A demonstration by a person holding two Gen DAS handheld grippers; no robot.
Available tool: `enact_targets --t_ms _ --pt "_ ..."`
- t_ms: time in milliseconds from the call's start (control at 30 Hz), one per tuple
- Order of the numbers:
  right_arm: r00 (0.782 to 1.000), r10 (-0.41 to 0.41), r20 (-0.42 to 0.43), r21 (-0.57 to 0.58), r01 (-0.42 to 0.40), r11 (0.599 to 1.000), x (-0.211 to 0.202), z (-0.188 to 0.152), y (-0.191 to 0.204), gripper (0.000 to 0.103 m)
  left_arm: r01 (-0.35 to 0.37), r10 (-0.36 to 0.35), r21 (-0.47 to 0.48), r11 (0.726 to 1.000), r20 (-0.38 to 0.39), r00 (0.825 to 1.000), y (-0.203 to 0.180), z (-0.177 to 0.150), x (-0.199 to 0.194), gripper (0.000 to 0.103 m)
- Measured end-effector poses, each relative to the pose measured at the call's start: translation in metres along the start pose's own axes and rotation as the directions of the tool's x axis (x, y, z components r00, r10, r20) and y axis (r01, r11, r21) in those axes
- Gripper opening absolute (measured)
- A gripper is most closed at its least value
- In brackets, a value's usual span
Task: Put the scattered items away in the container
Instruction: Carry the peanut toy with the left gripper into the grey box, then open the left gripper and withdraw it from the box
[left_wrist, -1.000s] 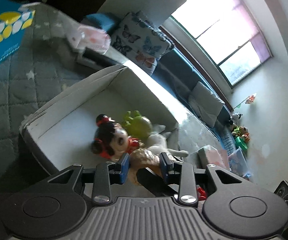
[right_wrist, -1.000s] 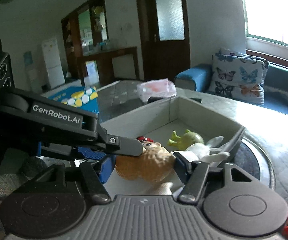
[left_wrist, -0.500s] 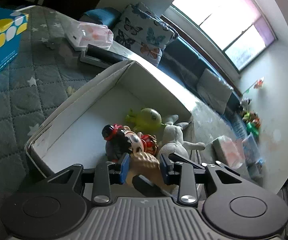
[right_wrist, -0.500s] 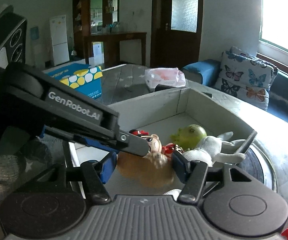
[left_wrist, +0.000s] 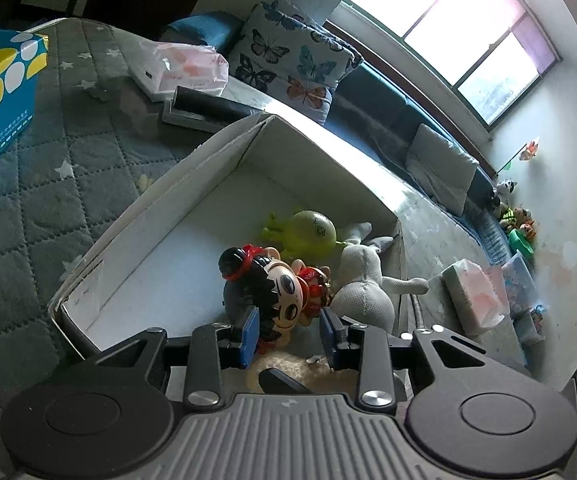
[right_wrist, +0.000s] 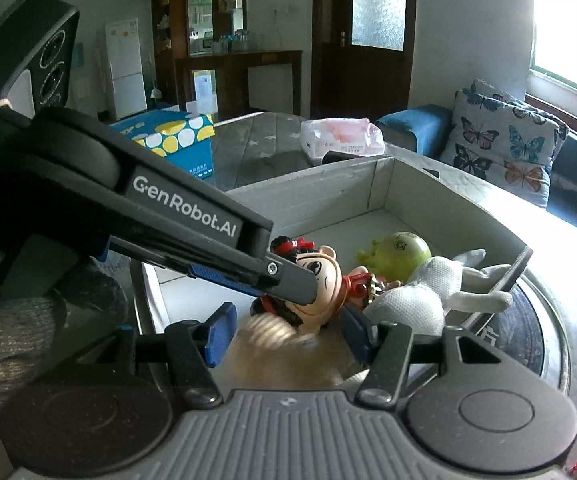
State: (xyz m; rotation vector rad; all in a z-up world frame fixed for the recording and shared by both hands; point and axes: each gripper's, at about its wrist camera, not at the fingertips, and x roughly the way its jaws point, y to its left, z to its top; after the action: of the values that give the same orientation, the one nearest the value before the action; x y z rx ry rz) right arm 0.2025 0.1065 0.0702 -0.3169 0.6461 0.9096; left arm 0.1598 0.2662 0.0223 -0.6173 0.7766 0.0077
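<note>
Dropping the plush (right_wrist: 272,334) into the box (left_wrist: 148,208), beside the doll (left_wrist: 280,284). Right claw (right_wrist: 286,333), spread, has just been closing around it; left claw (left_wrist: 288,338) is sitting pressed together. Next is calling for a clean withdrawal.

An open white cardboard box (left_wrist: 156,216) holds a black-haired doll (left_wrist: 276,292), a green ball-shaped toy (left_wrist: 312,232) and a white stuffed rabbit (left_wrist: 364,280) crowded together at one end.

A home living room: sofa (left_wrist: 388,120), butterfly cushion (left_wrist: 292,60), fridge (right_wrist: 125,68).
</note>
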Motion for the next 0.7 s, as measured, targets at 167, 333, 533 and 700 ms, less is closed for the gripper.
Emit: enact_targets --t_ms 167,333,533,700 --pt "1.0 0.006 0.019 0.011 -0.006 1.0 -0.009 -0.001 -0.001 0.06 -0.017 0.017 0.011 1.0 0.011 1.0 -0.003 -0.002 -0.004 0.035" --pt "0.998 0.013 0.06 0.031 -0.015 0.999 -0.026 -0.002 -0.002 0.061 -0.022 0.022 0.003 1.0 0.026 0.999 -0.005 -0.003 -0.01 0.035" --pt "0.995 0.0 0.097 0.05 -0.005 0.999 -0.048 -0.005 -0.007 0.064 -0.023 0.023 0.007 1.0 0.056 0.998 -0.013 -0.007 -0.02 0.035" --pt "0.993 -0.014 0.116 0.061 0.007 0.998 -0.064 -0.012 -0.011 0.065 -0.018 0.017 0.011 1.0 0.076 0.997 -0.021 -0.01 -0.028 0.035"
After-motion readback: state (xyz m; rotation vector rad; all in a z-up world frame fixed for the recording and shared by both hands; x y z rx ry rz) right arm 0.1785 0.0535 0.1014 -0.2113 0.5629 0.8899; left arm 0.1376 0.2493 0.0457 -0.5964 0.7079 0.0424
